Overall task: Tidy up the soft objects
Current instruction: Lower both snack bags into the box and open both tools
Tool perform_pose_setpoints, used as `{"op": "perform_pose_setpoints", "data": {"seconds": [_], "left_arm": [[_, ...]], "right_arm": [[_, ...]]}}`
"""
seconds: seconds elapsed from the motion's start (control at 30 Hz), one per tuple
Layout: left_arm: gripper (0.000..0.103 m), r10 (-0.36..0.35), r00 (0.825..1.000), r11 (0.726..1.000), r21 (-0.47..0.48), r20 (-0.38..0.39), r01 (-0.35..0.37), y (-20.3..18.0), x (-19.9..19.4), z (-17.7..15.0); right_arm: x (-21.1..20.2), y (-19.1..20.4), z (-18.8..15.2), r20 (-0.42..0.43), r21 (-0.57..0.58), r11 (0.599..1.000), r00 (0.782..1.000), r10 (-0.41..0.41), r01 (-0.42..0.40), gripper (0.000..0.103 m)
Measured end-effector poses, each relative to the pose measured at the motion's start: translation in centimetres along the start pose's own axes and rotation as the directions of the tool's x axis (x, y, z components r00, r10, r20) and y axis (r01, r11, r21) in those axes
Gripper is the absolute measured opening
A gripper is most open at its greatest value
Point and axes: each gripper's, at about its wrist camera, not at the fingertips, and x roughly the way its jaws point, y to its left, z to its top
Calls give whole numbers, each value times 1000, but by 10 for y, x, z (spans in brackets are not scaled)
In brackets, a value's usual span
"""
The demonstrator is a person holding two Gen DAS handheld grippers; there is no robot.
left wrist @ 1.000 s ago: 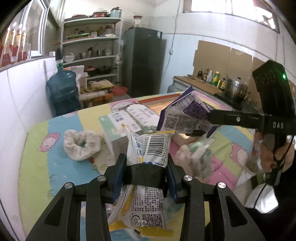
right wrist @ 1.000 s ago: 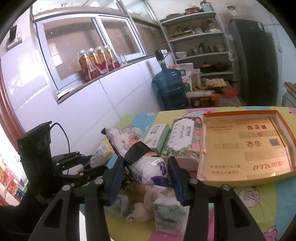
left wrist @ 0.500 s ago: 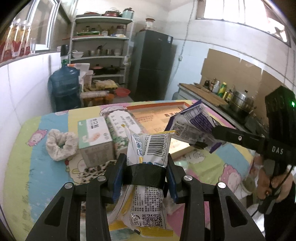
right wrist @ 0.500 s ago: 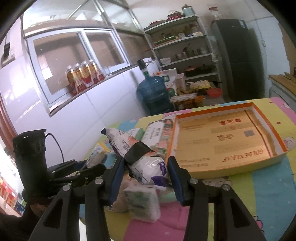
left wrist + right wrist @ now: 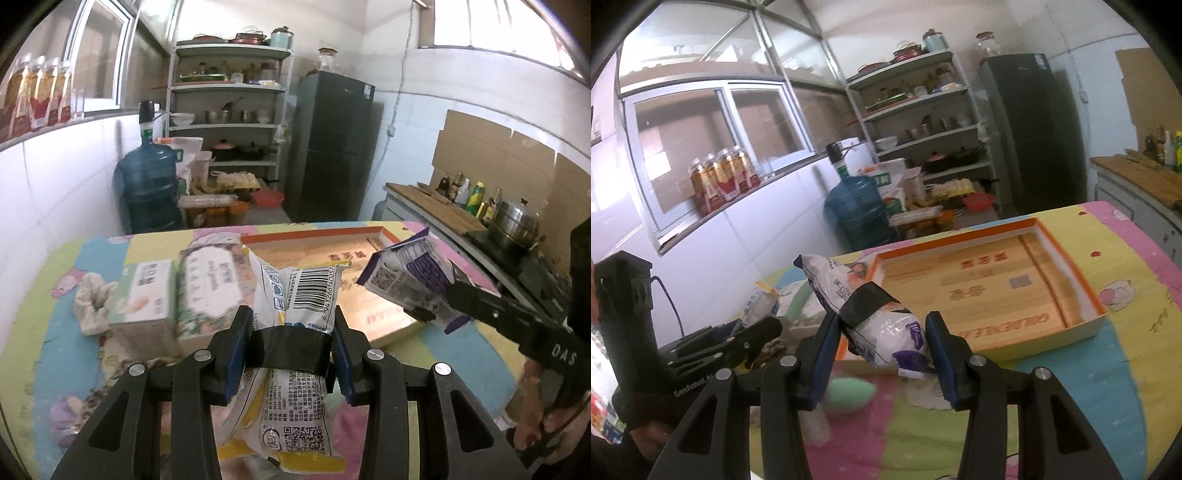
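Observation:
In the left wrist view my left gripper is shut on a white and yellow pack with a barcode, held above the colourful table cloth. To its right, my right gripper holds a white and purple pack over the near corner of a shallow orange-rimmed box. The right wrist view shows the right gripper shut on that white and purple pack, with the orange-rimmed box just beyond. The left gripper is at the left with its pack.
Two tissue boxes and a white scrunched cloth lie left of the orange box. A green soft lump lies on the cloth below the right gripper. Behind the table stand a water jug, shelves, a fridge and a counter.
Both grippers have moved sideways along the table toward the orange-rimmed box, each keeping its pack. The tissue boxes and white cloth have slid left in the left wrist view.

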Motion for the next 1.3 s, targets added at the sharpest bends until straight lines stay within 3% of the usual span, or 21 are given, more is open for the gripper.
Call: {"op": "perform_pose_setpoints", "data": {"seconds": [0.5, 0.83, 1.3], "left_arm": [[42, 13, 999, 1000, -12, -46, -13, -55, 76, 21], [42, 28, 991, 997, -61, -132, -37, -57, 140, 27], [43, 65, 974, 994, -69, -219, -82, -56, 187, 19]], "right_arm": [[6, -74, 25, 35, 61, 997, 998, -56, 53, 48], [49, -114, 29, -41, 85, 990, 993, -110, 113, 48], [88, -132, 27, -119, 79, 989, 986, -116, 126, 48]]}}
